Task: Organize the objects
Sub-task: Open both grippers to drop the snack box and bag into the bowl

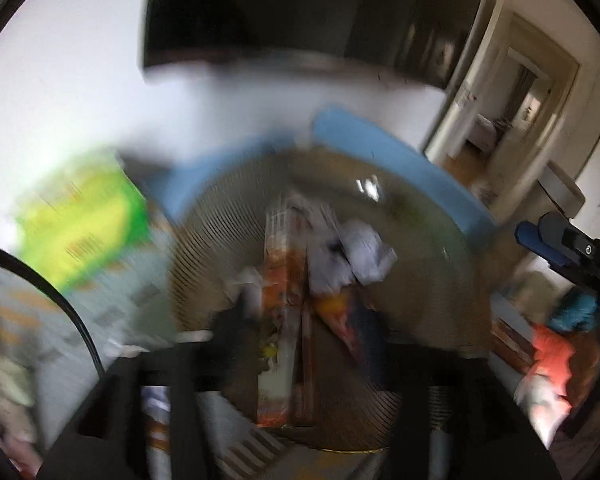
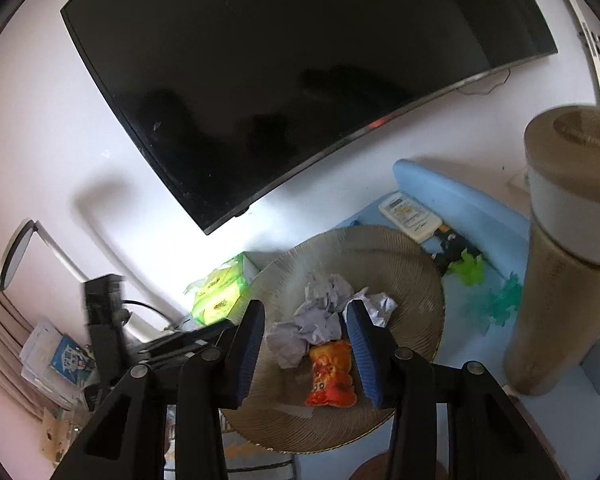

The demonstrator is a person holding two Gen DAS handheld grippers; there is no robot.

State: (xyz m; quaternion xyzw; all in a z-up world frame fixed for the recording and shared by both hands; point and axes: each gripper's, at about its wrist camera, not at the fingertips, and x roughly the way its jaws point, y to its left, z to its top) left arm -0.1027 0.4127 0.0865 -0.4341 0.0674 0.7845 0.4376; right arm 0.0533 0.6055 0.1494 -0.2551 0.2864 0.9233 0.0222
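The left wrist view is badly blurred. My left gripper (image 1: pixel 308 344) hangs over a round ribbed plate (image 1: pixel 228 216) with its black fingers far apart. A long orange-and-white box (image 1: pixel 280 312) lies lengthwise between them, touching neither as far as the blur shows. Crumpled paper (image 1: pixel 360 252) and an orange packet (image 1: pixel 340 316) lie beside it. In the right wrist view my right gripper (image 2: pixel 306 356) hovers low over the plate (image 2: pixel 412 280). Its blue pads (image 2: pixel 252 344) stand partly apart, either side of crumpled paper (image 2: pixel 320 316) and the orange snack packet (image 2: pixel 332 376), pressing on neither.
A green tissue pack (image 2: pixel 220 292) sits left of the plate. Behind it a blue tray (image 2: pixel 460 200) holds a remote (image 2: pixel 410 216) and small green items. A tall beige bottle (image 2: pixel 568 248) stands at the right, a dark TV (image 2: pixel 300 80) hangs on the wall.
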